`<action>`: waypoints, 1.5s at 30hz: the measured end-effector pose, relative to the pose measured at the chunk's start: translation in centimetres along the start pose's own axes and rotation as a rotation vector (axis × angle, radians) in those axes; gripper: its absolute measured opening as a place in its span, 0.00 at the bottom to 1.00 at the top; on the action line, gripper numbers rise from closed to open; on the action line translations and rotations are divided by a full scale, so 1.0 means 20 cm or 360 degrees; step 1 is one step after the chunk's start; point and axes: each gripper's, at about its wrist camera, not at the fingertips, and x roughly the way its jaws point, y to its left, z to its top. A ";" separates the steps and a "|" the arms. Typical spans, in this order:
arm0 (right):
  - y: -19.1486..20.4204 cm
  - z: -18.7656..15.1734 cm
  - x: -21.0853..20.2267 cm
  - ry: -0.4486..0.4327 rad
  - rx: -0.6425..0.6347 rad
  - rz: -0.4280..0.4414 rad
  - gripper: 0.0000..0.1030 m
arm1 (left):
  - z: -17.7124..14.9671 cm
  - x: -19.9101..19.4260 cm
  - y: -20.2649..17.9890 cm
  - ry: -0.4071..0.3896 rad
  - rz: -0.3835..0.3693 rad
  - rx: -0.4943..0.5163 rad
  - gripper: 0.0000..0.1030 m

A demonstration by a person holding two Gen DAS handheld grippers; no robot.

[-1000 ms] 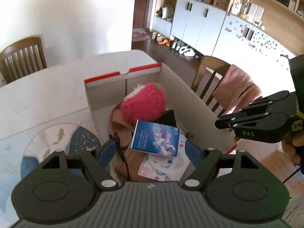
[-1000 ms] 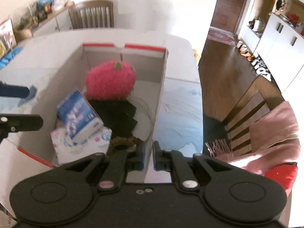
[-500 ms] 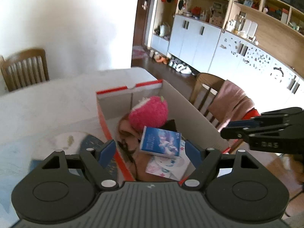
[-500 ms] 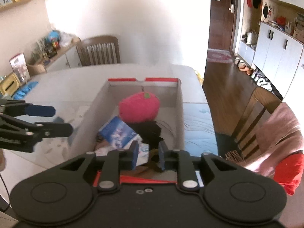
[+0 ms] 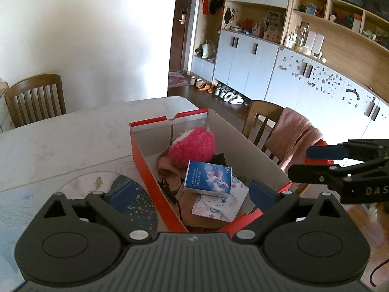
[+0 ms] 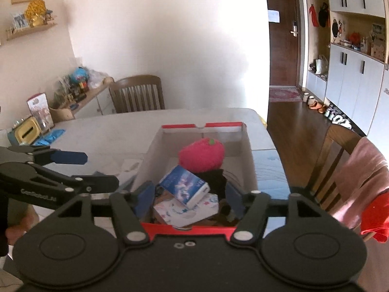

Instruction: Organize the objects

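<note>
a red cardboard box (image 5: 155, 185) is shown holding a pink plush strawberry (image 5: 193, 146) and a blue booklet (image 5: 209, 178). the left gripper (image 5: 192, 196) and right gripper (image 6: 187, 198) are held empty above it, jaws just opened and spread apart.

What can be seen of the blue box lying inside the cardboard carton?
The blue box is small, flat and rectangular, apparently printed card: a blue face with a pale cartoon figure and small white lettering, and white side edges. It looks closed. It lies tilted on top of the pile in the carton, resting on a white star-patterned packet, just in front of the pink plush strawberry, with dark cloth beside it. Neither gripper touches it.
</note>
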 end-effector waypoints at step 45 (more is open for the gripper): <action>0.08 -0.13 -0.09 -0.0092 0.0069 -0.0030 0.99 | -0.10 -0.14 0.05 -0.0096 0.0023 -0.0040 1.00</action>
